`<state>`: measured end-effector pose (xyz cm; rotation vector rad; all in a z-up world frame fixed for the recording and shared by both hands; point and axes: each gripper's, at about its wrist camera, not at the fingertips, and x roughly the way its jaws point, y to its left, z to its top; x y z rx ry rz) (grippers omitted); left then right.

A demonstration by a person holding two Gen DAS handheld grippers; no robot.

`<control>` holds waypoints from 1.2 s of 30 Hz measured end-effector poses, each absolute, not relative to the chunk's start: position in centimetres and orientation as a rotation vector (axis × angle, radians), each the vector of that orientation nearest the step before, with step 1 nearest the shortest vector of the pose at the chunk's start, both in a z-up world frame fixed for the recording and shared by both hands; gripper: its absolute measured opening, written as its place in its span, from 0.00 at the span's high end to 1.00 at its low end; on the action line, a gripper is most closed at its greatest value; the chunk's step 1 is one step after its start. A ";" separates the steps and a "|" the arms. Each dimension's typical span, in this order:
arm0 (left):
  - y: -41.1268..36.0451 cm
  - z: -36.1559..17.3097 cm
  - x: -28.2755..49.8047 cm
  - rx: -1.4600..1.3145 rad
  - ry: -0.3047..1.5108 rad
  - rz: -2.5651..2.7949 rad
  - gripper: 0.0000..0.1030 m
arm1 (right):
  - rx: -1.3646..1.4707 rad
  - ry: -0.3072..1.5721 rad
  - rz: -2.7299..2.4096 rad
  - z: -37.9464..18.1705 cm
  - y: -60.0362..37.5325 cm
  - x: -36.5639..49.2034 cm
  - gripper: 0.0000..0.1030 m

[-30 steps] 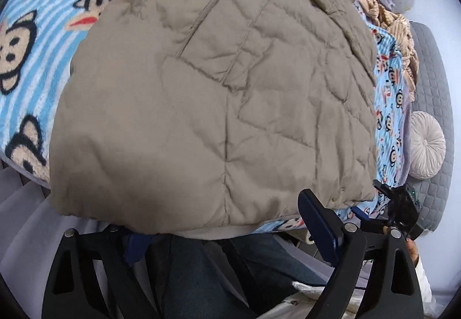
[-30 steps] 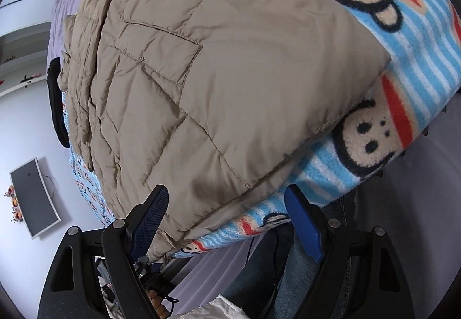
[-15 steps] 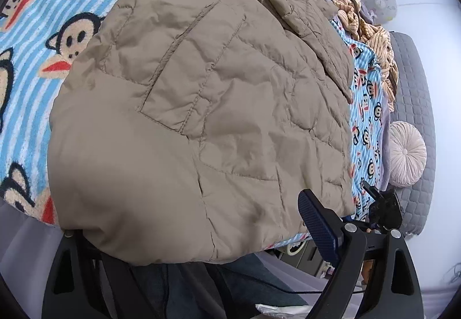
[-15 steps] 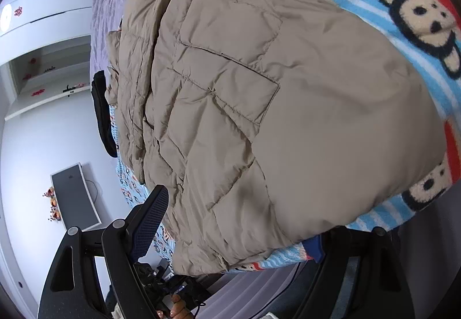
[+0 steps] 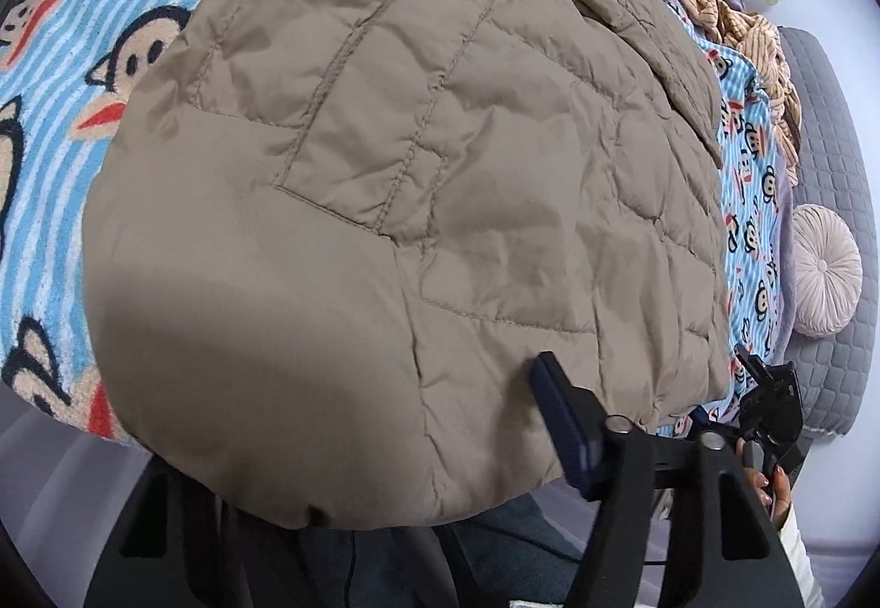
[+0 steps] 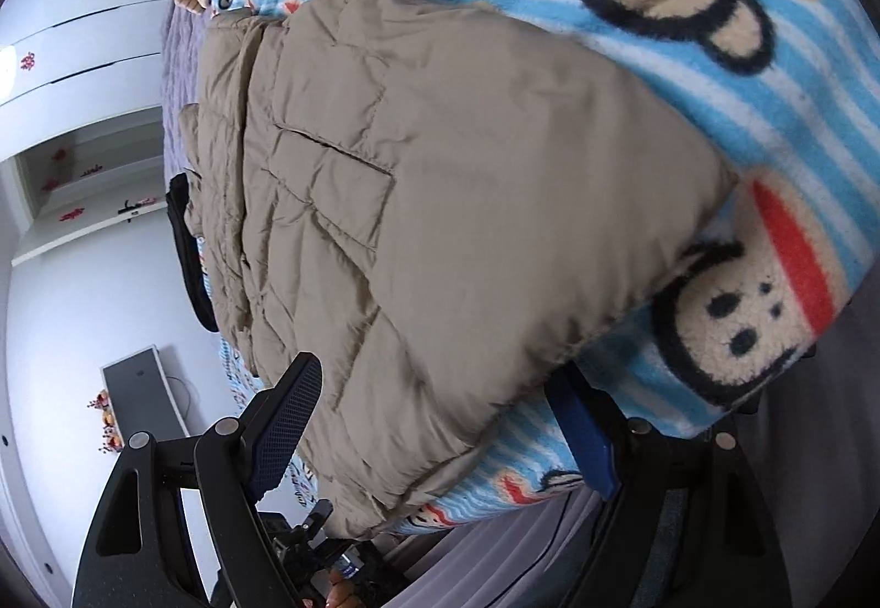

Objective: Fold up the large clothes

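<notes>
I'm in a home bedroom: a bed under a monkey-print blanket [image 5: 49,124] fills my view. A round cushion [image 5: 825,270] lies at three o'clock on a grey quilted mat [image 5: 825,130]. White cupboards [image 6: 82,42] stand at ten o'clock, a monitor [image 6: 146,396] at eight.

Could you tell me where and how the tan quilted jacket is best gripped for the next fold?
Grip the jacket by its near hem, from the bed's front edge: it overhangs the monkey blanket there, so one finger can probably slip beneath.
</notes>
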<state>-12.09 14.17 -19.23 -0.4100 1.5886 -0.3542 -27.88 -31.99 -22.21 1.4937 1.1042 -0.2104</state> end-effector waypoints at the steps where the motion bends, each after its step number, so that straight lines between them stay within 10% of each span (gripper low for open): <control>1: 14.4 -19.1 -12.0 -0.408 1.587 -0.337 0.69 | 1.495 1.110 -0.196 -22.3 -31.9 -27.5 0.17; 5: 15.2 -17.5 -11.1 -0.446 1.546 -0.312 0.85 | 1.509 1.159 -0.169 -22.9 -31.8 -26.1 0.18; 7: 15.1 -15.9 -10.6 -0.456 1.509 -0.313 0.88 | 1.549 1.165 -0.163 -23.2 -31.9 -25.8 0.39; 8: 15.0 -15.1 -10.3 -0.459 1.493 -0.315 0.88 | 1.551 1.193 -0.180 -23.2 -31.9 -25.6 0.74; 9: 14.8 -14.3 -9.9 -0.458 1.479 -0.316 0.88 | 1.537 1.225 -0.200 -23.2 -31.9 -25.4 0.86; 11: 14.4 -12.4 -8.8 -0.443 1.443 -0.318 0.88 | 1.495 1.247 -0.206 -22.4 -32.1 -24.4 0.90; 24: 10.9 0.6 3.3 -0.368 1.060 -0.252 0.88 | 0.968 1.115 0.114 -7.0 -35.3 -8.3 0.93; 36: 7.6 -5.9 18.7 -0.202 1.105 -0.168 0.88 | 0.761 1.084 0.090 -6.7 -35.8 8.7 0.93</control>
